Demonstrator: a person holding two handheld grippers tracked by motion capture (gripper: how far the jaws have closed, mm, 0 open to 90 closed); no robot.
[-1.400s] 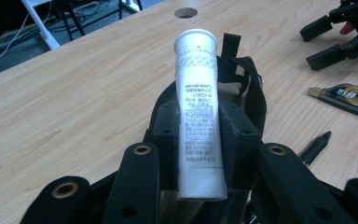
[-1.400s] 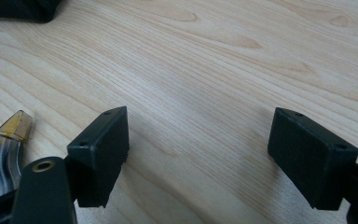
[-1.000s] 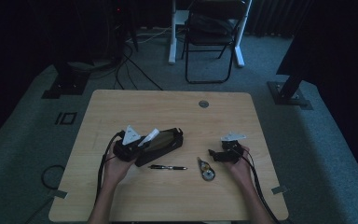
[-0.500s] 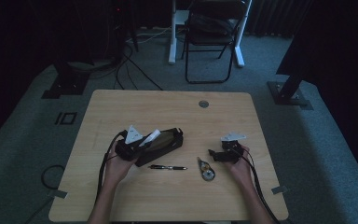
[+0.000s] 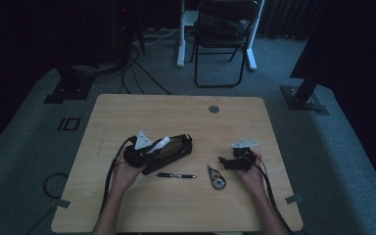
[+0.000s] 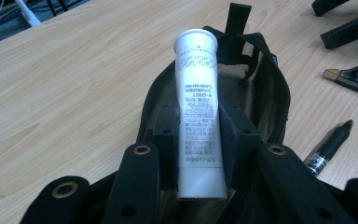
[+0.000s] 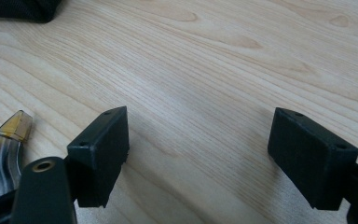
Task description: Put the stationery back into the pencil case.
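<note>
— Dim room, dark floor, a folding chair [image 5: 223, 39] behind the wooden table [image 5: 127, 112]: from the high view, what are we seeing?

— We are seeing our left gripper [image 5: 142, 152] sitting at the near end of a black pouch [image 5: 174, 149], with a white tube [image 5: 159, 145] slanting up and away from it. A pen [image 5: 176, 175] is lying just in front of the pouch, and a tape dispenser [image 5: 217, 177] is lying between the pen and our right gripper [image 5: 227, 163]. Both forearms are coming in low, wrists resting near the tabletop.

— And along the left gripper view?

— We are clamping the tube [image 6: 199, 107] between the jaws, near its crimped end. Its long axis is running straight ahead, cap end forward, directly above the open zipped mouth of the pouch [image 6: 261, 84]. So the tube is lined up lengthwise with the opening, and our left hand is the one placed to lower it in, we judge.

— The right gripper view?

— Our right gripper [image 7: 198, 154] is gaping wide over bare wood, gripping nothing, the tape dispenser [image 7: 0, 140] just beside its left jaw.
</note>
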